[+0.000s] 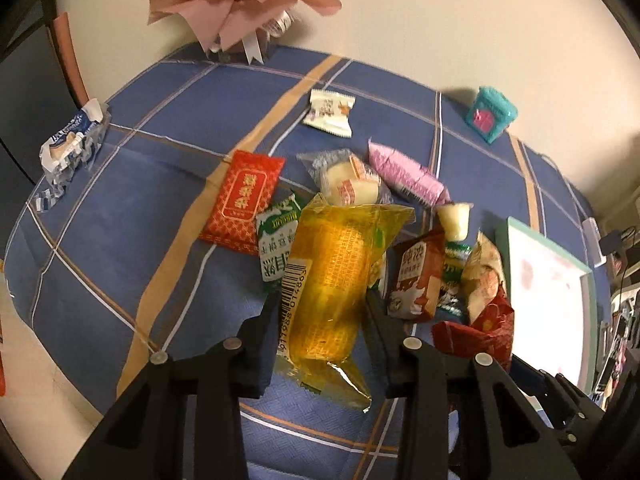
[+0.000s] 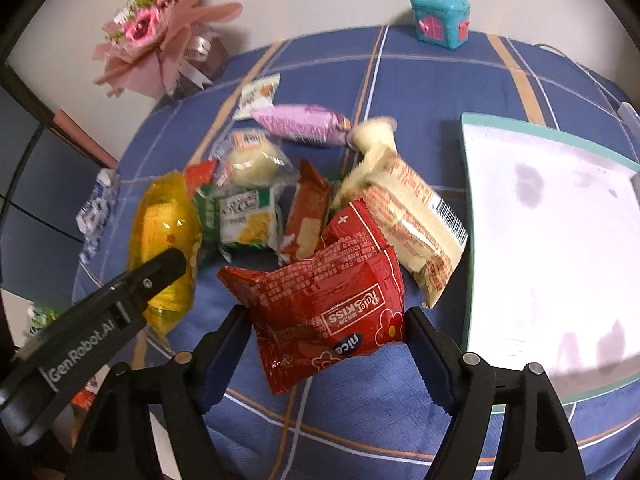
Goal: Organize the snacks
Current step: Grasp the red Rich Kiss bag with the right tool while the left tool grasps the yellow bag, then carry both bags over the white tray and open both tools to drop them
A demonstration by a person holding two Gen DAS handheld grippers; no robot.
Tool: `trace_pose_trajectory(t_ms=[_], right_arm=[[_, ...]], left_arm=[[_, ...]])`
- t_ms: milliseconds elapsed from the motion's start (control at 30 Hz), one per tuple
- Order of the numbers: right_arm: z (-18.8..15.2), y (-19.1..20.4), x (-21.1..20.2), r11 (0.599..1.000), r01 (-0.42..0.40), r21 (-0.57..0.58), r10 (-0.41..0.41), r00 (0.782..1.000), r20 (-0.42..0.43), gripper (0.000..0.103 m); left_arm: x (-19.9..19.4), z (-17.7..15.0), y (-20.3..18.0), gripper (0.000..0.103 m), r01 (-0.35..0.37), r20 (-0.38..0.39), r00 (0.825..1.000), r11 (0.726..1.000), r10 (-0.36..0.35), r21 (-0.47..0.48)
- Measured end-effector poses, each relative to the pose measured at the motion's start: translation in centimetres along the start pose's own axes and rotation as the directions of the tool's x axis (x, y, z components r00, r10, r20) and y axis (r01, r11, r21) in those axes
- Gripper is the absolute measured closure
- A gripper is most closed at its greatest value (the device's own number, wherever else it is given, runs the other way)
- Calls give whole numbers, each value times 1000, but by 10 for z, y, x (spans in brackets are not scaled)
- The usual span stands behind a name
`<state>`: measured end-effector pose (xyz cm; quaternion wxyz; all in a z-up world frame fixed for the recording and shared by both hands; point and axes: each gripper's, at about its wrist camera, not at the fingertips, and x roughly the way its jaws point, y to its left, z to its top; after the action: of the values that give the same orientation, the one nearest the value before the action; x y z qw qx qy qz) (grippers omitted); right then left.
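Observation:
My left gripper (image 1: 324,300) is shut on a clear yellow snack packet (image 1: 332,272), which hangs between its pads above the blue checked tablecloth. The right wrist view shows the same packet (image 2: 164,220) with one left finger (image 2: 168,264) across it. My right gripper (image 2: 326,314) is shut on a crumpled red snack bag (image 2: 320,292), lifted off the cloth just left of the white tray with a teal rim (image 2: 466,200). Behind both lies a loose pile of snacks: a beige packet (image 2: 412,216), a green packet (image 2: 240,216) and a brown-red packet (image 2: 308,212).
A pink wrapped roll (image 2: 300,122), a jelly cup (image 2: 372,132), a white bun (image 2: 252,160), a red sachet (image 1: 244,196) and a small white packet (image 1: 330,112) lie further back. A blue-white packet (image 1: 72,144) sits at the left edge. A teal box (image 2: 440,20) and a bouquet (image 2: 156,28) stand by the wall.

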<state>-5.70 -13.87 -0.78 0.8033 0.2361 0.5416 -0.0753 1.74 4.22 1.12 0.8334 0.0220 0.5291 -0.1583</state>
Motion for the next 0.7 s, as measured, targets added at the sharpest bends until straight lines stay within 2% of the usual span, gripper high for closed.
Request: trace_pose_trajectory(t_ms=[133,400,533,700], right_arm=[[-2,-1,-24,1000,-4,3,4,999,46,22],[-10,7,-36,999,46,0,-46,996,82,22],[0,-1,-38,997,59,58,-65,993,104,22],[6,-30,-53,978,140,158,-163,976,144,23]], left_arm=[[-9,2,1,62,13,33,999,1000,-12,-14],[-18,4,1,62,18,65,998,999,-16,-34],[-19,5,-7,63,19,69,997,1000,-18,-12],[-21,5,-31,63,28,68,997,998,-31,50]])
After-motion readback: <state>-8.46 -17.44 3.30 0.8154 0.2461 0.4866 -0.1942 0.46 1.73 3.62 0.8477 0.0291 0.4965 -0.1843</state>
